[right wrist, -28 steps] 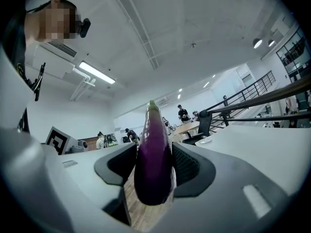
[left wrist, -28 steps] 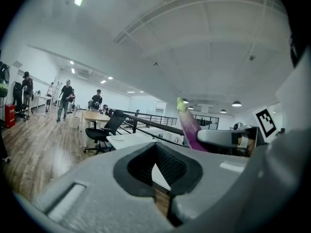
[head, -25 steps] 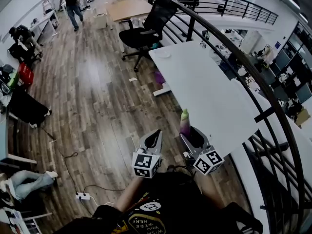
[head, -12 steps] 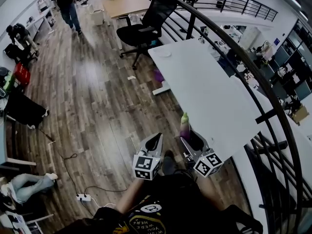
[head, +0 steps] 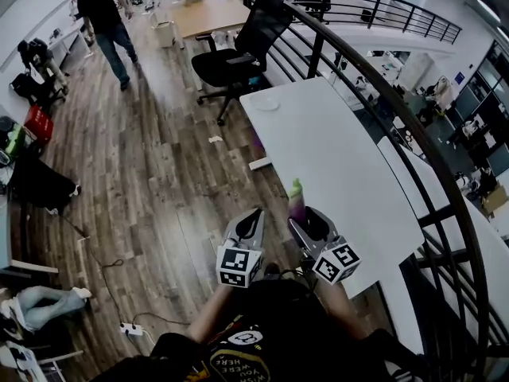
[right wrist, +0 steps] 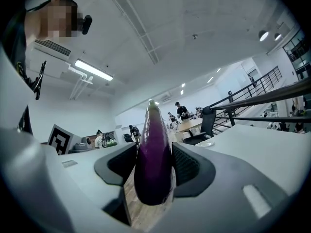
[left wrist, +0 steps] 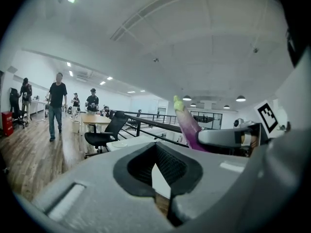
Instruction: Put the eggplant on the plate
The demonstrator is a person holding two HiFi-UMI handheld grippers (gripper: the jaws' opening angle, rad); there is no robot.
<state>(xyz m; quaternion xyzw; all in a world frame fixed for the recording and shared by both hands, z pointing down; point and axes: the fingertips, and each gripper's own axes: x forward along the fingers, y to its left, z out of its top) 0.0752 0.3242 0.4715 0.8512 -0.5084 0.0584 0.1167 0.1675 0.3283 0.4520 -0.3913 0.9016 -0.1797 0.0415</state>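
My right gripper (head: 299, 216) is shut on a purple eggplant (head: 297, 202) with a green stem, which stands upright between the jaws beside the near edge of a long white table (head: 342, 165). In the right gripper view the eggplant (right wrist: 154, 149) fills the gap between the dark pads (right wrist: 187, 165). A small white plate (head: 265, 103) lies at the table's far end, well ahead of both grippers; it shows small as the plate (right wrist: 208, 143) in the right gripper view. Just left of the right one, my left gripper (head: 253, 223) is held over the wooden floor, shut and holding nothing.
A black office chair (head: 238, 42) stands beyond the table's far end. A curved black railing (head: 382, 94) runs along the table's right side. A person (head: 103, 14) walks on the floor at the far left. A cable and power strip (head: 127, 329) lie near my feet.
The person at the back has walked closer. Both grippers stay close together with the eggplant still held; the view has shifted a little along the table.
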